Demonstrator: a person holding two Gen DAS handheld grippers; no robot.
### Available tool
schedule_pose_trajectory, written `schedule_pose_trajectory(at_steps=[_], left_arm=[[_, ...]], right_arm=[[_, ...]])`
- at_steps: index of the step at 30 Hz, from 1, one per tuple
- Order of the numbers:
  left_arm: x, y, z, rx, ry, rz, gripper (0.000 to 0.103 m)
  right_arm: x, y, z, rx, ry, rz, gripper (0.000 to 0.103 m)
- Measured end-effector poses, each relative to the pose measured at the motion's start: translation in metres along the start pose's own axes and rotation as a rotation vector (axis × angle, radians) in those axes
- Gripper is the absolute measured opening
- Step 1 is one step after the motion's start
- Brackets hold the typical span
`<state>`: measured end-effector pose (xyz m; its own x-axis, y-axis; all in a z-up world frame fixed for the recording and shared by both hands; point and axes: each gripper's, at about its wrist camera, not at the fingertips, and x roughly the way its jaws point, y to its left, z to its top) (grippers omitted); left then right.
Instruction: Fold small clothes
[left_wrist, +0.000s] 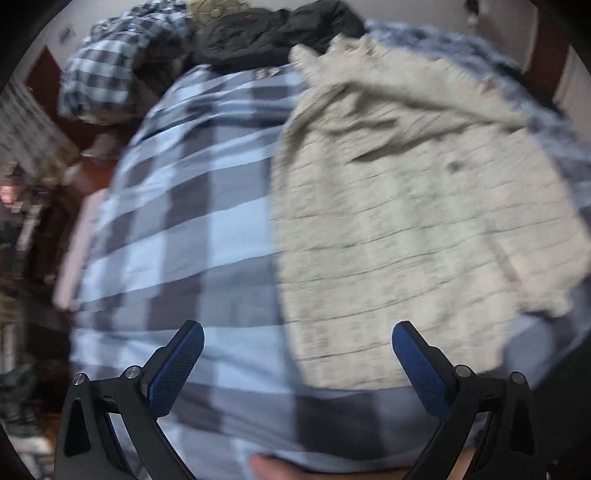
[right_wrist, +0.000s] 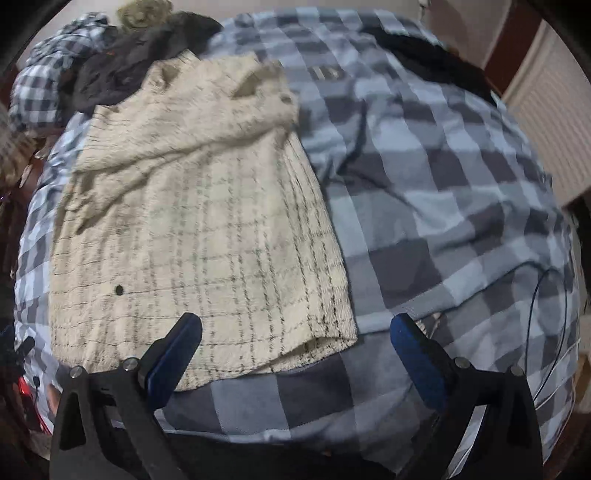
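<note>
A cream garment with a thin dark check (left_wrist: 406, 221) lies spread on a blue and grey checked bed cover (left_wrist: 177, 229). In the right wrist view the garment (right_wrist: 207, 229) has a sleeve folded across its upper part and a dark button near its left edge. My left gripper (left_wrist: 297, 339) is open and empty, above the garment's near left edge. My right gripper (right_wrist: 295, 332) is open and empty, above the garment's near right corner.
A heap of dark clothes (left_wrist: 273, 33) and a checked pillow (left_wrist: 107, 74) lie at the bed's far end. In the right wrist view the checked cover (right_wrist: 443, 206) stretches to the right, with a thin cable (right_wrist: 546, 317) on it and a radiator (right_wrist: 550, 122) beyond.
</note>
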<state>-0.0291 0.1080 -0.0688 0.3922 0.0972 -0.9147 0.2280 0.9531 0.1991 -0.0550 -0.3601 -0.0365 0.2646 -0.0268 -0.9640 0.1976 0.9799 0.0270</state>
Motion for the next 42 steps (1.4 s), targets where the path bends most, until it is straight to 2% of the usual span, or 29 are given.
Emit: schedule_pose_trajectory(at_steps=[3, 5, 7, 10, 12, 14, 17, 19, 21, 25, 28, 30, 31, 34, 36, 37, 38, 39, 40, 42], left_arm=[[0.018, -0.004, 0.003, 0.009, 0.096, 0.144, 0.102], [0.026, -0.005, 0.003, 0.028, 0.109, 0.157, 0.102], [0.031, -0.006, 0.005, 0.023, 0.133, 0.114, 0.102], [0.048, -0.007, 0.001, -0.008, 0.211, 0.019, 0.102], [0.059, -0.009, -0.004, 0.011, 0.261, 0.040, 0.101], [0.068, -0.013, -0.009, 0.038, 0.295, 0.012, 0.097], [0.077, -0.014, -0.011, 0.051, 0.323, -0.043, 0.096], [0.081, -0.012, -0.012, 0.033, 0.339, -0.108, 0.096], [0.089, -0.005, -0.010, 0.005, 0.355, -0.173, 0.096], [0.106, 0.003, -0.006, 0.027, 0.369, -0.227, 0.096], [0.123, 0.015, -0.006, 0.017, 0.403, -0.298, 0.095], [0.130, 0.022, -0.006, -0.009, 0.413, -0.319, 0.091], [0.132, 0.025, -0.004, -0.029, 0.416, -0.334, 0.089], [0.134, 0.031, -0.001, -0.053, 0.417, -0.358, 0.078], [0.132, 0.030, 0.005, -0.051, 0.415, -0.369, 0.057], [0.130, 0.032, 0.005, -0.053, 0.409, -0.376, 0.049], [0.127, 0.033, 0.008, -0.065, 0.403, -0.388, 0.029], [0.123, 0.032, 0.012, -0.084, 0.398, -0.401, 0.016], [0.121, 0.037, 0.013, -0.114, 0.393, -0.432, 0.013], [0.115, 0.038, 0.016, -0.124, 0.377, -0.434, 0.010]], right_arm=[[0.003, -0.008, 0.005, 0.048, 0.008, 0.039, 0.100], [0.009, -0.014, 0.009, 0.088, 0.035, 0.068, 0.100], [0.017, -0.022, 0.010, 0.134, 0.073, 0.085, 0.100], [0.030, -0.036, 0.011, 0.208, 0.139, 0.149, 0.100], [0.037, -0.045, 0.010, 0.258, 0.174, 0.152, 0.100], [0.039, -0.049, 0.011, 0.275, 0.187, 0.154, 0.100], [0.047, -0.046, 0.019, 0.172, 0.200, 0.095, 0.100], [0.062, -0.047, 0.021, 0.093, 0.243, 0.071, 0.100], [0.080, -0.047, 0.018, 0.028, 0.302, 0.089, 0.100], [0.109, -0.041, 0.005, -0.065, 0.401, 0.118, 0.100], [0.121, -0.034, 0.000, -0.094, 0.428, 0.164, 0.100], [0.128, -0.027, -0.002, -0.120, 0.437, 0.185, 0.099], [0.130, -0.024, -0.004, -0.133, 0.437, 0.185, 0.095], [0.129, -0.016, -0.006, -0.159, 0.413, 0.163, 0.062], [0.121, -0.017, -0.004, -0.141, 0.387, 0.184, 0.017], [0.116, -0.017, -0.002, -0.126, 0.380, 0.203, 0.011], [0.112, -0.020, 0.001, -0.109, 0.371, 0.232, 0.008], [0.104, -0.020, 0.001, -0.095, 0.345, 0.255, 0.007], [0.098, -0.020, 0.001, -0.093, 0.334, 0.264, 0.006], [0.083, -0.020, 0.002, -0.075, 0.297, 0.313, 0.005]])
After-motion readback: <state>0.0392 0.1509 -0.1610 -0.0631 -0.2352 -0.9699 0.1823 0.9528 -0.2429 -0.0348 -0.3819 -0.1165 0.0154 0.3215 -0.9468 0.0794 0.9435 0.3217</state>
